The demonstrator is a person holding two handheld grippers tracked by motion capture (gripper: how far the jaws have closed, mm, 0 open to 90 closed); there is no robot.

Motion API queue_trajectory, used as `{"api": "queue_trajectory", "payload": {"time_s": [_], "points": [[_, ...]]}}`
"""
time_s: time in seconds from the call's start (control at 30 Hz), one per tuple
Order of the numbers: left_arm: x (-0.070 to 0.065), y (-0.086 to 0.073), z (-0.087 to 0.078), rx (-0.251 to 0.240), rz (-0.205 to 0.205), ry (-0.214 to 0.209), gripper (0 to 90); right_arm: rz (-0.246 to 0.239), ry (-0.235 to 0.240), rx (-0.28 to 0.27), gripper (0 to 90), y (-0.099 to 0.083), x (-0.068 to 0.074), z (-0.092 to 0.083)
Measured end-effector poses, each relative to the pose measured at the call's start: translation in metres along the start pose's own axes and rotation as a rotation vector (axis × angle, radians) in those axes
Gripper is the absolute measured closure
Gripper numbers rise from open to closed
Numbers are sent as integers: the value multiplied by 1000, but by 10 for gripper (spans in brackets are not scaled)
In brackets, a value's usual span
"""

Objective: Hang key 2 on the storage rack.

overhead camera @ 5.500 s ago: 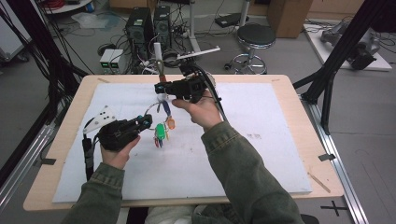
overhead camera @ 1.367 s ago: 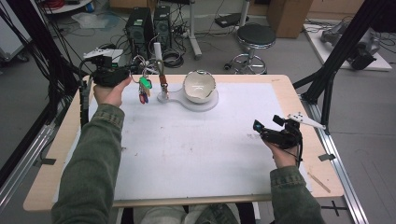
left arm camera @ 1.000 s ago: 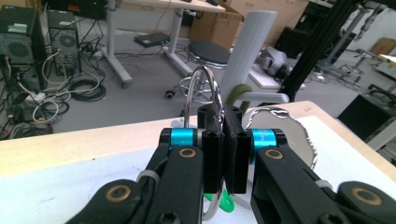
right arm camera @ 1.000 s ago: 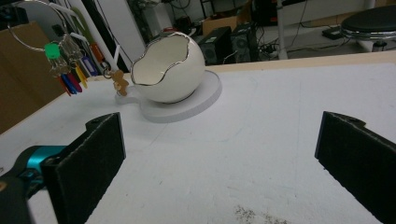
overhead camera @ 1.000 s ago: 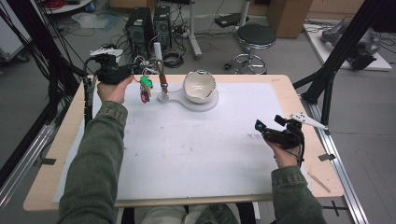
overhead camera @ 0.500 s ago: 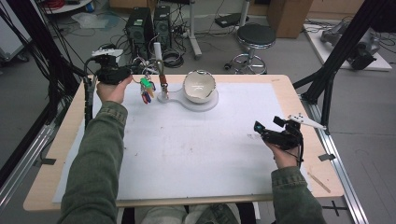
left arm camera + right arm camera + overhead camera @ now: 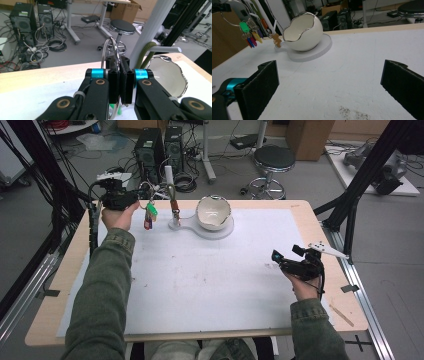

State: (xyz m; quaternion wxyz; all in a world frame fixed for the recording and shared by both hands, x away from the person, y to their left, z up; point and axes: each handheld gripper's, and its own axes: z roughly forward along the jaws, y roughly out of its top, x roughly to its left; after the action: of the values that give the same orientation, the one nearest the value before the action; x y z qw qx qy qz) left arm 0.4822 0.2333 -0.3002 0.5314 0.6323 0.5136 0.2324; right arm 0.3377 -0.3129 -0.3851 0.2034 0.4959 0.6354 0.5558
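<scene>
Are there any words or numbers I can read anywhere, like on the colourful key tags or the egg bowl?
No text can be read.
Colourful plastic key tags on the metal ring: no lettering can be made out.
White egg-shaped bowl with a silver rim: plain, no writing.
Black computer tower with a pale sticker on top: sticker too blurred to read.

1. Egg-shaped bowl (image 7: pixel 213 213) sits on a round stand (image 7: pixel 220 231) at the table's (image 7: pixel 310 215) far edge, middle.
2. Upright post (image 7: pixel 173 210) just left of the bowl, on the stand's arm.
3. Bunch of keys (image 7: pixel 149 214) hangs left of the post, above the table, from the left gripper (image 7: pixel 134 198).
4. Right gripper (image 7: pixel 280 260) well apart, near the right edge.
5. Stool (image 7: pixel 271 160) on the floor behind the table.
</scene>
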Motion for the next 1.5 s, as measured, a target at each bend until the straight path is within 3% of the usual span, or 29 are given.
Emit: {"api": "queue_trajectory", "payload": {"time_s": [0.57,0.87,1.0,1.13,1.23,1.3,1.5], "points": [[-16,-12,25,61,39,-36,868,16,-2,-2,6,-2,-3,-1],[-22,-22,40,125,39,-23,864,23,-4,-5,6,-2,-4,-1],[-25,-26,43,144,58,-21,851,23,-6,-2,6,-2,-5,-1],[-22,-25,37,113,17,-10,579,19,-6,-1,6,-2,-4,-1],[-17,-24,33,140,-17,-17,448,21,-9,-2,6,-2,-4,-1],[-14,-27,30,129,-40,-24,376,17,-10,-4,6,-2,-4,-1],[-6,-36,22,134,-72,31,70,14,-8,0,6,-3,-4,0]]}}
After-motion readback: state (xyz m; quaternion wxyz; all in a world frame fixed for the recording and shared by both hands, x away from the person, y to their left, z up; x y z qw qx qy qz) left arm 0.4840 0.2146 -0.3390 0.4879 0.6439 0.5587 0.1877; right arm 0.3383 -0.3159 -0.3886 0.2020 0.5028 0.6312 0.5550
